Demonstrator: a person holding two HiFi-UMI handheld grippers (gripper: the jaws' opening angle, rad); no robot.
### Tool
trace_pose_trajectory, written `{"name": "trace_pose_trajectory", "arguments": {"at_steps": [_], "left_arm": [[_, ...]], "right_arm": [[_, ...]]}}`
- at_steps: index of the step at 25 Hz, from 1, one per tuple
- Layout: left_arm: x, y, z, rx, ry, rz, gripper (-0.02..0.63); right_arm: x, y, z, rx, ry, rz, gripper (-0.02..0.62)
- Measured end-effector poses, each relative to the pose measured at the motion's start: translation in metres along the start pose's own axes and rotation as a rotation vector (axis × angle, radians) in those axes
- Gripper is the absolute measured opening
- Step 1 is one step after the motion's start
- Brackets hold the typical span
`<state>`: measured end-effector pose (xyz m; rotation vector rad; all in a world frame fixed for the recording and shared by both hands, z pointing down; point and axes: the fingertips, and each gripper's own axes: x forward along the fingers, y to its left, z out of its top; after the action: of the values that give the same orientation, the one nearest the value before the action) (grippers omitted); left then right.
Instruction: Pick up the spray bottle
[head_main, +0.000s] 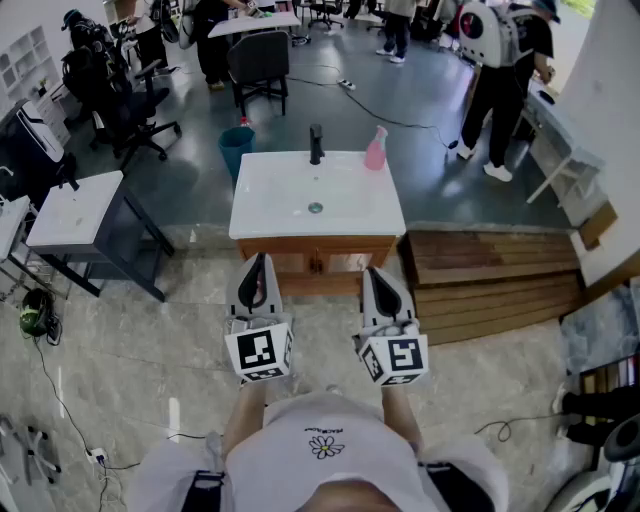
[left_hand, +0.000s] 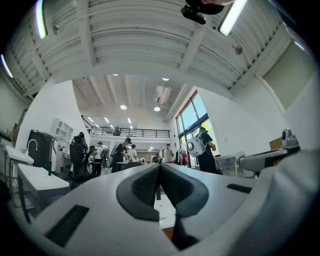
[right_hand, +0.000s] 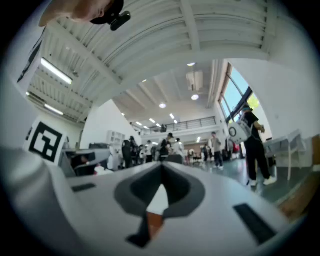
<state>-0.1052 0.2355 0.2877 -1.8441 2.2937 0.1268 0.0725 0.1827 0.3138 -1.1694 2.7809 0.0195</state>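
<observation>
A pink spray bottle (head_main: 376, 149) stands upright at the far right corner of a white sink counter (head_main: 270, 210), right of the black faucet (head_main: 316, 143). My left gripper (head_main: 258, 264) and right gripper (head_main: 374, 274) hang side by side in front of the counter's near edge, well short of the bottle. Both are shut with nothing between the jaws. In the left gripper view the jaws (left_hand: 160, 167) meet tip to tip; in the right gripper view the jaws (right_hand: 162, 166) also meet. The bottle does not show in either gripper view.
The counter sits on a wooden cabinet (head_main: 318, 260). Wooden steps (head_main: 490, 280) lie to its right, a white table (head_main: 75, 210) to its left, a teal bin (head_main: 236, 148) behind. People (head_main: 505, 70) and office chairs (head_main: 258, 65) fill the far room.
</observation>
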Motion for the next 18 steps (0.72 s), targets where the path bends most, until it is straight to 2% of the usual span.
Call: {"name": "trace_pose_trajectory", "arguments": {"at_steps": [8, 13, 18], "left_arm": [[0.001, -0.001, -0.004, -0.013, 0.008, 0.005, 0.02], [-0.001, -0.003, -0.009, -0.011, 0.026, 0.005, 0.02], [0.003, -0.009, -0.004, 0.004, 0.021, 0.01, 0.02]], "right_arm": [[-0.002, -0.006, -0.004, -0.011, 0.004, -0.004, 0.029], [-0.01, -0.013, -0.002, 0.074, -0.038, -0.001, 0.029], [-0.008, -0.028, -0.005, 0.069, -0.012, -0.024, 0.029]]}}
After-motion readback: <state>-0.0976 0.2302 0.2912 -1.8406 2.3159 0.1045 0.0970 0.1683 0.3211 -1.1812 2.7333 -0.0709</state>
